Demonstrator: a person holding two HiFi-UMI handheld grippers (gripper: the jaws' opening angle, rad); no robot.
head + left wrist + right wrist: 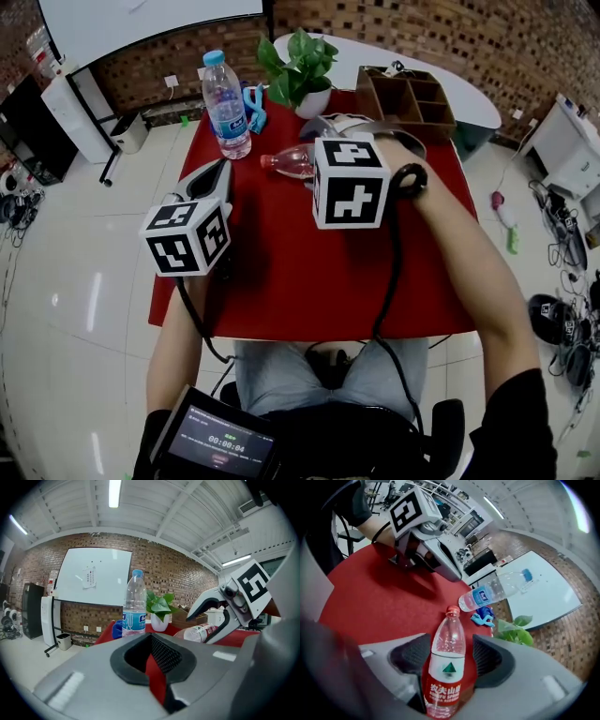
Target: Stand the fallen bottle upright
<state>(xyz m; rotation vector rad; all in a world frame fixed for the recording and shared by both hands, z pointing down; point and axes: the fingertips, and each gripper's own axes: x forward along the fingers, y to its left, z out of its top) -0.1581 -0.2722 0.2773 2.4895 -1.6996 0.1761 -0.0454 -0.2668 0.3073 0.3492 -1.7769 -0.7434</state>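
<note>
we read the red label [440,691] on the fallen bottle [451,637]: white chinese characters, 农夫山泉, stand above a smaller latin line, "nongfu spring". a green triangle mark sits on the white band above them. in the head view, the small screen [225,441] at the bottom edge shows a timer, 00:00:04; the other lines on it are too small for us to read. the upright bottle [135,590] carries a blue label [134,620] with white print that we cannot make out. the sheet [90,577] on the whiteboard [110,581] bears print too blurred to read.
</note>
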